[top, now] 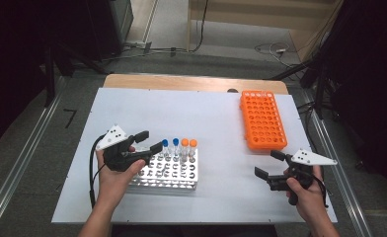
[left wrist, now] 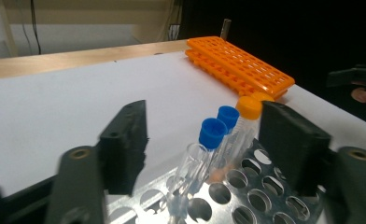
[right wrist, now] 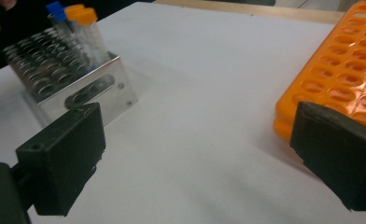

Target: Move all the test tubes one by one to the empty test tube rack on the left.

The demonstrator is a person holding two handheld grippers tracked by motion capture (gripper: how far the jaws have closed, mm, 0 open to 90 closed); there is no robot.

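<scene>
A metal tube rack (top: 174,173) stands at the front middle of the white table top. Its far row holds two blue-capped tubes (top: 170,142) and two orange-capped tubes (top: 189,142). My left gripper (top: 151,141) hovers open at the rack's left far corner. In the left gripper view the nearest blue-capped tube (left wrist: 213,133) leans between the spread fingers (left wrist: 125,140), touching neither. An orange-capped tube (left wrist: 249,107) stands behind it. My right gripper (top: 267,163) is open and holds nothing, low over the table between the metal rack (right wrist: 78,79) and an orange rack (right wrist: 349,74).
The empty orange rack (top: 263,120) lies at the back right of the white table top (top: 206,113). A wooden strip (top: 191,82) borders the far edge. Cables run across the floor beyond. Dark stands flank both sides.
</scene>
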